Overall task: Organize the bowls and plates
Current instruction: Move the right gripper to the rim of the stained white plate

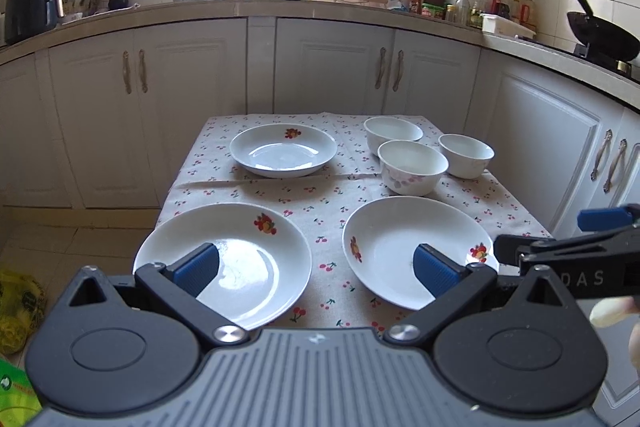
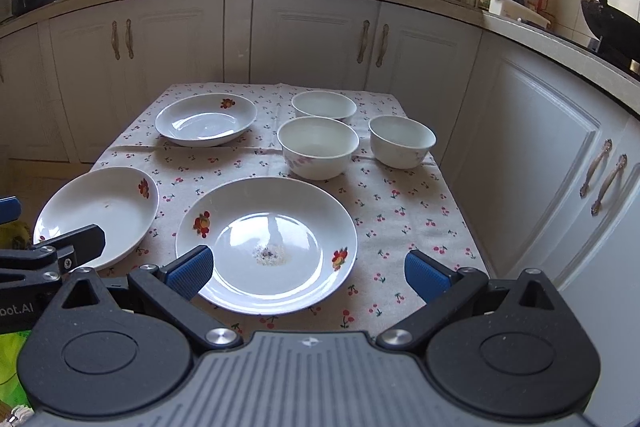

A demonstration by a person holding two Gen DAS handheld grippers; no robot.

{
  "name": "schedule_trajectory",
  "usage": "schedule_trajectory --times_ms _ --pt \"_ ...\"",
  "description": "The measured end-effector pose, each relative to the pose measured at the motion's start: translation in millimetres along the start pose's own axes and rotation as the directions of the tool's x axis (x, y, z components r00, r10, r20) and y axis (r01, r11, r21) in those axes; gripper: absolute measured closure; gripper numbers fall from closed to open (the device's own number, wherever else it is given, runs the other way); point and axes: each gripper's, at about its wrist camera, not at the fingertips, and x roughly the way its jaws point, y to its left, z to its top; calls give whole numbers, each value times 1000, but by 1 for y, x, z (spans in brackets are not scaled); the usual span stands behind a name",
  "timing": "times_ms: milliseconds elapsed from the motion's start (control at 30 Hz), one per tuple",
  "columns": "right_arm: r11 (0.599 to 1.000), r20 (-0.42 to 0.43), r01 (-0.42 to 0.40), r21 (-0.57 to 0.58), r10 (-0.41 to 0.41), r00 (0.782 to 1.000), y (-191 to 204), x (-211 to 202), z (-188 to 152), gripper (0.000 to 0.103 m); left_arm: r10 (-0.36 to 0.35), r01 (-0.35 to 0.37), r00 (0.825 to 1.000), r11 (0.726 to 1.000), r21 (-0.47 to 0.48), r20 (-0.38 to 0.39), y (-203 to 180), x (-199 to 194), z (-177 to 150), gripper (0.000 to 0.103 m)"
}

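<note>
— Since nothing has been stacked yet, where are the task's things found on the bench (image 2: 420,227)?

— Three plates and three bowls are laid out singly on the cherry-print cloth. The near right plate (image 2: 266,243) is seen straight ahead of the right tool (image 2: 308,273), just beyond its fingertips and slightly to their left. The near left plate (image 1: 224,263) is seen ahead of the left tool (image 1: 318,269), with its left finger over the plate's well. A far plate (image 1: 283,150) is set at the back left, and the bowls are grouped at the back right: a flowered bowl (image 2: 318,147) in front, a far bowl (image 2: 324,105) behind it, and a right bowl (image 2: 402,141) beside it.

— Which hand is judged nearer to what?

— The right tool is judged nearer the near right plate, the left tool nearer the near left plate. Round plates have no long axis, so the approach would be decided by the nearest rim.

— How are the tools set?

— Both are spread wide, and nothing is held or pinched by either. Whether any finger is touching a plate cannot be told; both appear to be held above the bench.

— What would the next move call for?

— Probably a rim would be pinched and one plate lifted onto another, though which plate goes first cannot be known.
</note>
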Motion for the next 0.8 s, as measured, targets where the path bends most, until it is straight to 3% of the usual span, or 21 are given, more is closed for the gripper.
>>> schedule_trajectory --times_ms 167,400,633,800 --pt "999 31 -34 -15 34 999 -2 4 12 0 -23 23 1000 1000 -3 3 6 7 4 1" --pt "998 70 -67 -13 68 995 -5 19 33 0 0 -1 1000 1000 8 10 24 21 4 1" --pt "985 200 -171 -13 170 965 1 30 50 0 -10 10 1000 998 64 1 44 33 1 1" --pt "971 158 -227 -69 235 959 19 47 63 0 -75 76 997 996 38 -33 65 36 -4 1"
